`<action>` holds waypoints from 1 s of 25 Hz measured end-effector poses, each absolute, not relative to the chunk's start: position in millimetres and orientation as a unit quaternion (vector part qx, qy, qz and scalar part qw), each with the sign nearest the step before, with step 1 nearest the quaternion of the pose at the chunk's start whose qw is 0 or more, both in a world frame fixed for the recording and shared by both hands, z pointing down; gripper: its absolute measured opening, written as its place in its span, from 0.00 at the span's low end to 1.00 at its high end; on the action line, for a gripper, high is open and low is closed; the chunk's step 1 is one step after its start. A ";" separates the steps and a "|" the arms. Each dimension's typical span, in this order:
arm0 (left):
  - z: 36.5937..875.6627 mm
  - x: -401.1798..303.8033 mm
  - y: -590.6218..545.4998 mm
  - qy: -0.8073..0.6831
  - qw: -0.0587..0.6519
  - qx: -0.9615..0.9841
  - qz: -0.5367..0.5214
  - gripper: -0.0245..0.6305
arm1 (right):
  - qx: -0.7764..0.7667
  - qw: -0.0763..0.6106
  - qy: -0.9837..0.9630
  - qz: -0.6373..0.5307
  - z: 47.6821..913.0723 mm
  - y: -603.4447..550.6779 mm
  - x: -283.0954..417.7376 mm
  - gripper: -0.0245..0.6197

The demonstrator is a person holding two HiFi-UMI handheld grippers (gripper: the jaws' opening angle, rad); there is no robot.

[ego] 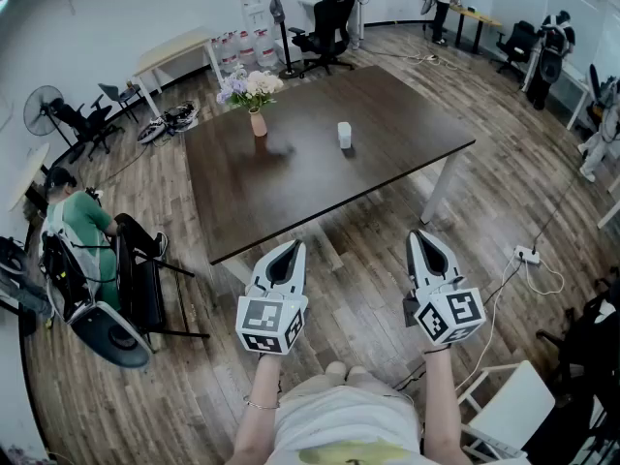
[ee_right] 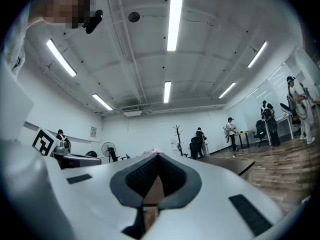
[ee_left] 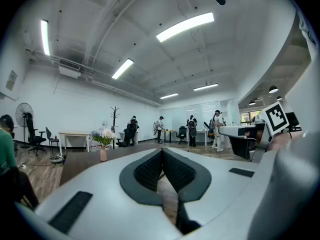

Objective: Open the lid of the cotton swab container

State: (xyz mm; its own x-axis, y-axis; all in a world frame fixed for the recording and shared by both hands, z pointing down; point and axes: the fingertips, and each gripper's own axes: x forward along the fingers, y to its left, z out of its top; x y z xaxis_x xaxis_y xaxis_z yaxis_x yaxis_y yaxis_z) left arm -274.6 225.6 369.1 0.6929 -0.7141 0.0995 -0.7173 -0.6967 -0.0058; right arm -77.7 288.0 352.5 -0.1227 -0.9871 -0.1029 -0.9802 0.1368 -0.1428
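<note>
1. Left claw (ego: 290, 247) has its jaws pressed together with nothing between them; the left gripper view shows the pads meeting at the tips (ee_left: 161, 152). Right claw (ego: 419, 236) is the same, jaws together and empty (ee_right: 157, 157). Both hang over the floor (ego: 368, 279), close to the person's body.
2. The cotton swab container (ego: 344, 135) stands upright on the dark bench (ego: 291, 187), near its middle and well apart from both claws. Task looks not started, lid (ego: 344, 125) seemingly on.
3. Risk: both claws need opening before the reach. If they arrive with jaws together, they would likely just poke the container and slide or topple it.
4. Risk: the container looks small and light. Pulling the lid with one claw while the body is unheld would probably lift or tip the whole thing, so one claw should pin the body.
5. Risk: the lid type is too small to tell from here, hinged or pull-off. A wrong pull direction could jerk it and spill swabs.
6. Risk: a hard squeeze on the body may deform it or shoot it out of the pads.
7. Risk: a vase of flowers (ego: 257, 122) stands to the left of the container, near but apart. A wide left-claw sweep could knock it over.
8. Risk: a power strip (ego: 526, 256) and its cable lie on the floor at right; probably off the path, but a trip hazard when stepping in.
</note>
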 end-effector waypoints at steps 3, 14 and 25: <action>369.6 -270.6 224.7 -0.390 0.017 0.919 0.047 0.07 | -0.657 0.085 0.749 -0.021 353.5 287.0 -73.0 0.07; 370.4 -246.3 220.3 -0.404 0.014 0.914 0.046 0.07 | -0.642 0.088 0.762 -0.020 358.2 279.2 -47.2 0.07; 388.5 -216.8 187.0 -0.416 0.031 0.907 0.055 0.07 | -0.630 0.078 0.771 -0.041 376.7 239.1 -20.1 0.07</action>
State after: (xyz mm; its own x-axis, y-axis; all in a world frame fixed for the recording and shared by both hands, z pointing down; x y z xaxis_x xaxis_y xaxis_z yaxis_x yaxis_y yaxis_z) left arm -216.8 187.0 388.5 0.6472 -0.7520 0.1250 -0.7588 -0.6512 0.0112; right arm -20.1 239.1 376.7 -0.1933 -0.9787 -0.0690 -0.9658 0.2021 -0.1625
